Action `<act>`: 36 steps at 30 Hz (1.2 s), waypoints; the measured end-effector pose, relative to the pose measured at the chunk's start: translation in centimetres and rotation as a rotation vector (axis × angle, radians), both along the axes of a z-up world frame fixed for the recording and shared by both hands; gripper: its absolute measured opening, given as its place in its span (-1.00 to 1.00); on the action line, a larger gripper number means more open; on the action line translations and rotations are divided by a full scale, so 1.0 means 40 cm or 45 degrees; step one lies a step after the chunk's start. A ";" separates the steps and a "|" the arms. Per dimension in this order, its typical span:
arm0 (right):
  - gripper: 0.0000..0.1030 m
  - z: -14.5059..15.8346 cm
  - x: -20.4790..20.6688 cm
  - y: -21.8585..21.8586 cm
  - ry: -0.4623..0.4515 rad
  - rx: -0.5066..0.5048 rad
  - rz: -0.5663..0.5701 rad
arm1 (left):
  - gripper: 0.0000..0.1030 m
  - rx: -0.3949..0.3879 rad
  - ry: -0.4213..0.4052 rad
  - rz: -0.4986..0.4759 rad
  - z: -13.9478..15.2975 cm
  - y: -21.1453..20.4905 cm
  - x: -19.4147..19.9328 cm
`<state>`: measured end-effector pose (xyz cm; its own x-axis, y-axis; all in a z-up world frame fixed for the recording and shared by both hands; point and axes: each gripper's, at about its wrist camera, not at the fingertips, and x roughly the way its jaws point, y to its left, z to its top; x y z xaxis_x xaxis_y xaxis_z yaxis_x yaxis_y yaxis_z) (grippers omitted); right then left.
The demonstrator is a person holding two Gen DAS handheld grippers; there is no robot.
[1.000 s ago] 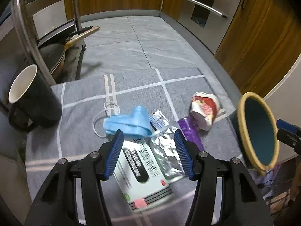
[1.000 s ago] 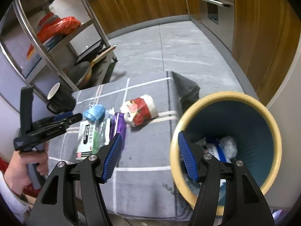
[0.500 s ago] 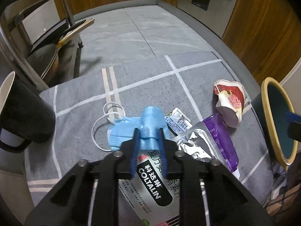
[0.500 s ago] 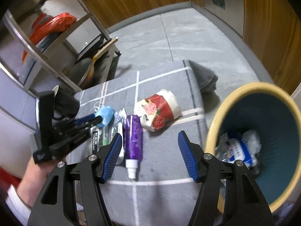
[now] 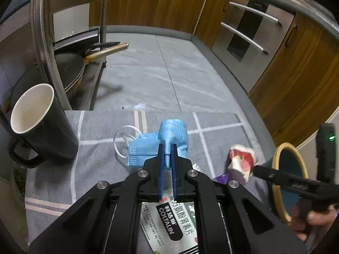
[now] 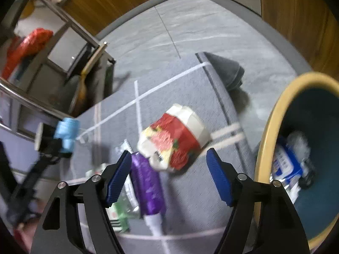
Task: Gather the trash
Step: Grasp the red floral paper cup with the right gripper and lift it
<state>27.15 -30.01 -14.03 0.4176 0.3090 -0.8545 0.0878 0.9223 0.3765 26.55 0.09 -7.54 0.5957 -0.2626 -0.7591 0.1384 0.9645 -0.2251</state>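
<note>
Mask pinched, cup next!
Left gripper (image 5: 167, 158) clamps the blue mask (image 5: 156, 142); right gripper (image 6: 167, 169) jaws opening over the crushed cup (image 6: 175, 141); the bin (image 6: 269, 135) is partly filled.

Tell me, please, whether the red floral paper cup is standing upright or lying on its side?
On its side: the red floral paper cup lies crumpled on the grey mat, its white rim end pointing sideways.
</note>
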 end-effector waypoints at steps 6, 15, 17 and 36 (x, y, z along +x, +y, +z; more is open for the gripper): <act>0.65 -0.009 0.026 0.069 -0.061 -0.276 0.193 | -0.90 -0.044 0.014 0.012 0.000 0.005 0.002; 0.79 -0.035 0.092 0.102 -0.099 -0.434 0.485 | -0.90 -0.067 0.053 0.010 -0.024 0.015 0.010; 0.79 -0.043 0.103 0.102 -0.094 -0.411 0.522 | -0.90 -0.061 0.058 0.009 -0.028 0.011 0.011; 0.53 -0.047 0.086 0.040 -0.086 -0.298 0.484 | -0.90 -0.062 0.069 -0.037 -0.032 -0.047 0.029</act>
